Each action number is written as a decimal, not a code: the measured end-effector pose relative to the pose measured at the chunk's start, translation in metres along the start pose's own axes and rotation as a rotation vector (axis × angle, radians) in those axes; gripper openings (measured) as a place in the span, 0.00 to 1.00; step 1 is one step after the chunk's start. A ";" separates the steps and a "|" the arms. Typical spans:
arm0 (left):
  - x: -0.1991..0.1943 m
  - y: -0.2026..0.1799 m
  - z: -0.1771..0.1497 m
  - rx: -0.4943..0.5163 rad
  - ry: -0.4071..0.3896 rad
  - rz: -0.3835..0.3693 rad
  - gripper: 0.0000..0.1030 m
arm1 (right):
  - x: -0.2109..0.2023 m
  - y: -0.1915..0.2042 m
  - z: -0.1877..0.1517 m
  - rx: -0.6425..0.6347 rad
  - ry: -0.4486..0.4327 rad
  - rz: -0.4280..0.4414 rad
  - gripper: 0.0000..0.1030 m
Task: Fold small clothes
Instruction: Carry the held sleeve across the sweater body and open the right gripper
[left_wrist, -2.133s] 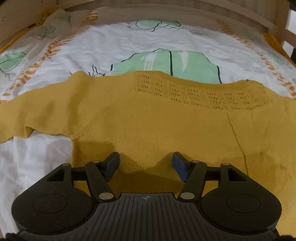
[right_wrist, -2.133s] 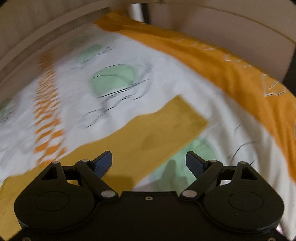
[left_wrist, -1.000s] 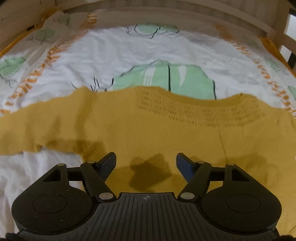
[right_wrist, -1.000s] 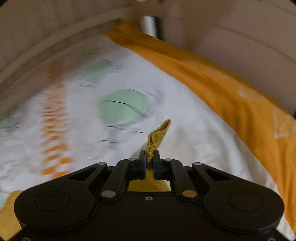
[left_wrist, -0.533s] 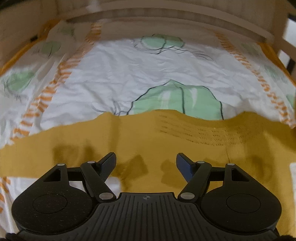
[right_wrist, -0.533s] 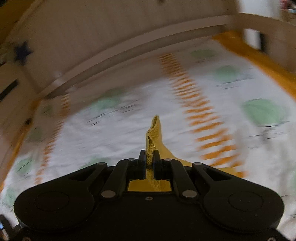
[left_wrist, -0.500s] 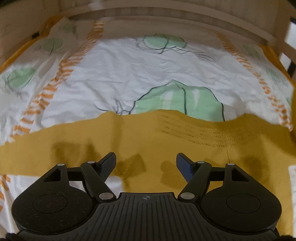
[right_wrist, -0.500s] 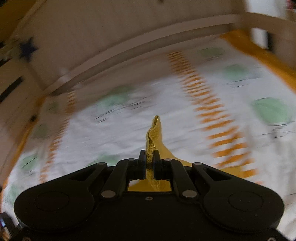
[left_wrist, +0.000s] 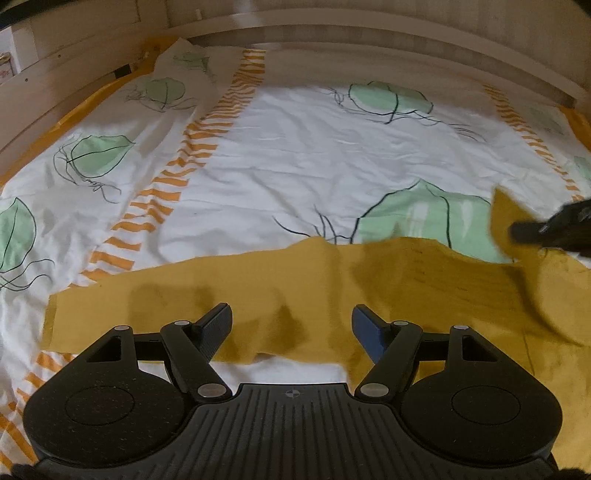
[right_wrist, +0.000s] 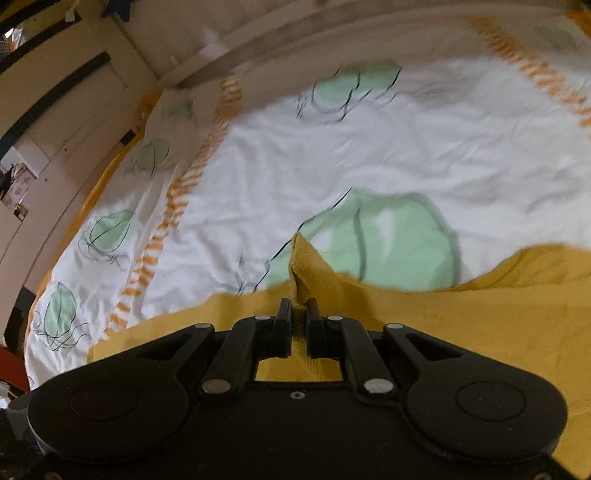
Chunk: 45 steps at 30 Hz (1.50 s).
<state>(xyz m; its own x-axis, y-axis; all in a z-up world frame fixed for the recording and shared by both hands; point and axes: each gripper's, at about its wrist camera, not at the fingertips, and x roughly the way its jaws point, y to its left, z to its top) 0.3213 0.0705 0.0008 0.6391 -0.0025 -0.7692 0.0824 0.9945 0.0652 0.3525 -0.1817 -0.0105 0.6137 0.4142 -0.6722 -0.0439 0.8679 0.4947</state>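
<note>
A small mustard-yellow knit sweater (left_wrist: 332, 280) lies flat on the bed, its left sleeve (left_wrist: 122, 314) stretched out to the left. My left gripper (left_wrist: 291, 325) hovers open above that sleeve and the sweater's side, with nothing between its fingers. My right gripper (right_wrist: 298, 325) is shut on the cuff of the other sleeve (right_wrist: 301, 266), which it holds lifted and folded over the sweater's body (right_wrist: 480, 325). In the left wrist view the right gripper (left_wrist: 517, 232) enters from the right edge with the yellow cuff (left_wrist: 504, 218) raised.
The bed is covered by a white sheet (left_wrist: 295, 158) printed with green leaves and orange stripes. A wooden bed frame (left_wrist: 369, 33) curves round the far side. A wall and cupboard (right_wrist: 74, 92) stand beyond the bed's left side.
My right gripper has swept the held cuff leftward across the bed over the sweater's body, and now shows in the left wrist view. My left gripper has shifted left and risen, still open.
</note>
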 end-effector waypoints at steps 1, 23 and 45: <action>0.000 0.002 0.000 -0.005 0.000 -0.001 0.69 | 0.006 0.003 -0.004 -0.002 0.006 0.000 0.12; 0.020 0.051 -0.004 -0.169 0.005 -0.060 0.69 | 0.060 0.036 -0.058 -0.051 -0.033 0.008 0.68; 0.040 0.175 -0.047 -0.557 -0.069 -0.108 0.68 | 0.019 0.021 -0.151 -0.221 -0.078 -0.223 0.70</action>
<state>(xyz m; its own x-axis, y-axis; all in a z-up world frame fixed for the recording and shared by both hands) 0.3253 0.2494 -0.0491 0.6994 -0.0952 -0.7084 -0.2538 0.8934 -0.3707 0.2444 -0.1140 -0.0959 0.6858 0.1918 -0.7021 -0.0663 0.9771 0.2021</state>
